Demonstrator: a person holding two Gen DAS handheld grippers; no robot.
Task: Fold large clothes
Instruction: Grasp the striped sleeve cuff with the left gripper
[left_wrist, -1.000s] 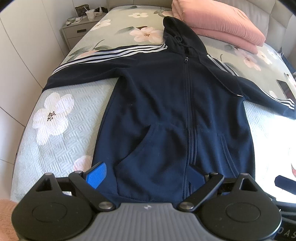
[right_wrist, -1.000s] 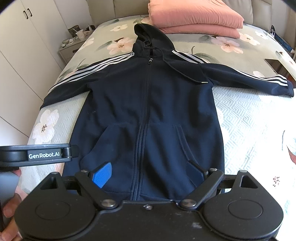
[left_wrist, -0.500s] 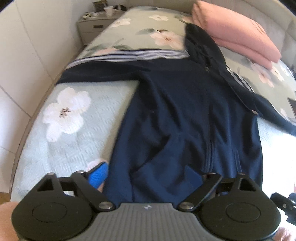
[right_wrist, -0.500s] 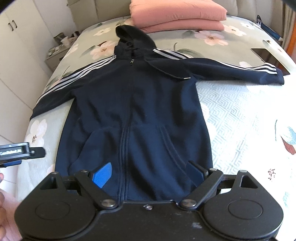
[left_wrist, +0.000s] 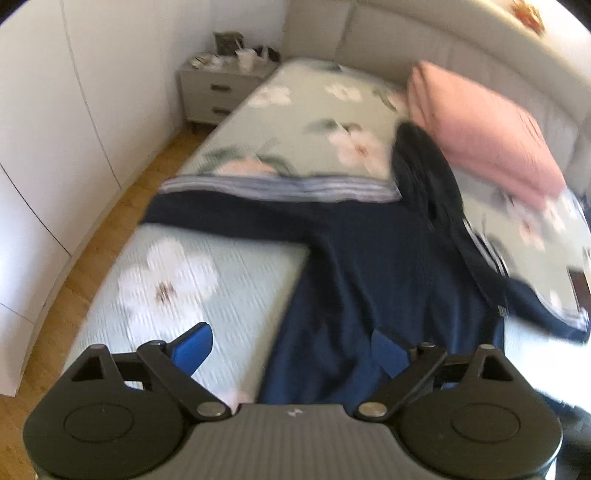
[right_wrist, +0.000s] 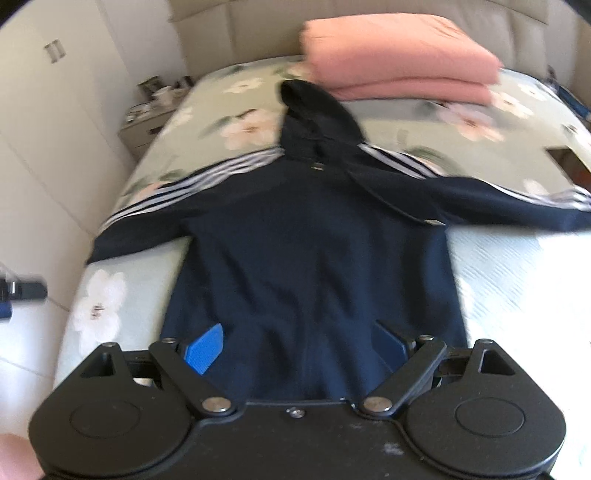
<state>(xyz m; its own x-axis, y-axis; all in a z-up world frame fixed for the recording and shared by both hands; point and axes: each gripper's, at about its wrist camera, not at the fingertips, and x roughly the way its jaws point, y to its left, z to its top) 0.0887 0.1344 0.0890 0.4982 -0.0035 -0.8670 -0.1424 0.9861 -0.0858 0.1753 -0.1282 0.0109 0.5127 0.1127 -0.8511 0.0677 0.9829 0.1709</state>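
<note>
We see a navy hoodie (right_wrist: 314, 258) spread flat and face up on the bed (right_wrist: 517, 295), zipper running down its middle, hood (right_wrist: 317, 110) pointing toward the headboard and both sleeves stretched out to the sides. The white stripes along the sleeve on the wardrobe side (left_wrist: 280, 184) show in both views, and the other sleeve (right_wrist: 517, 206) reaches toward the far edge of the floral bedspread. A stack of folded pink bedding (right_wrist: 399, 62) sits just beyond the hood, near the headboard. Our left gripper (left_wrist: 291, 345) hangs above the hem end of the bed with its jaws spread wide and nothing between them; one blue pad (left_wrist: 194, 347) is over the pale quilted cover beside the garment, while the other is over the dark fabric. Our right gripper (right_wrist: 295, 345) is likewise wide apart and empty, both of its pads above the lower part of the hoodie, near the hem. We cannot tell whether either tool touches the cloth. Both pictures are blurred. A bedside cabinet (left_wrist: 218, 92) with small cluttered items stands by the white wardrobe wall, and a dark flat object (right_wrist: 565, 158) lies on the bedspread near the outstretched sleeve.
</note>
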